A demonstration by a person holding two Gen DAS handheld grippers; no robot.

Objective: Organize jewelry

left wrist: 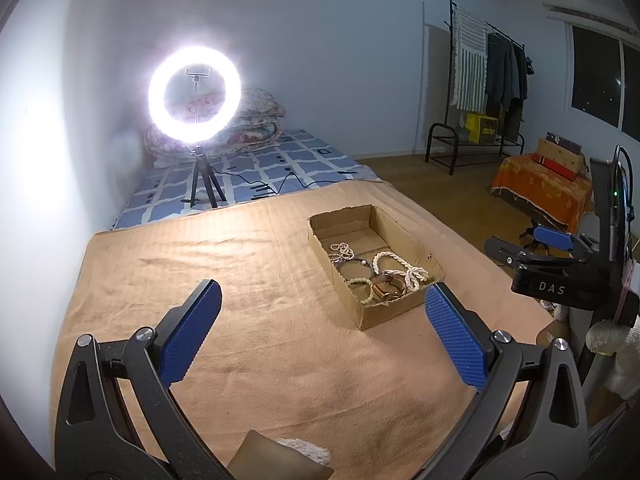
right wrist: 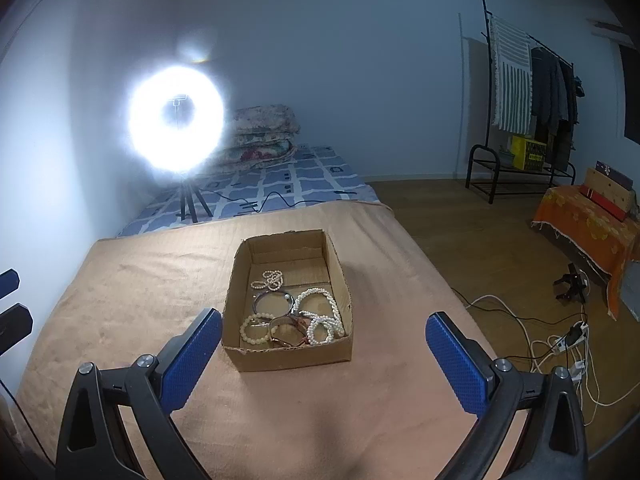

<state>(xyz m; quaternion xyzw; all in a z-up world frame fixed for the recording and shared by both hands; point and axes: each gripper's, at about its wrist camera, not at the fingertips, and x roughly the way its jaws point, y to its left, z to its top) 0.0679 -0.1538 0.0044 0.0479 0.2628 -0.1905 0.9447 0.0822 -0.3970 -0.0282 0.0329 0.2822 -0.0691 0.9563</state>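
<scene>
Both grippers hang wide apart and empty over the tan blanket: my right gripper sits just short of the cardboard box, my left gripper off to the box's near-left corner. All the jewelry I can see lies inside the box: a pearl strand, a beaded bracelet, a dark bangle. I think the strands overlap near the front wall, though glare makes that hard to judge. I'd bring the right one down over a single loose piece, fingers straddling it, clear of the cardboard rim.
</scene>
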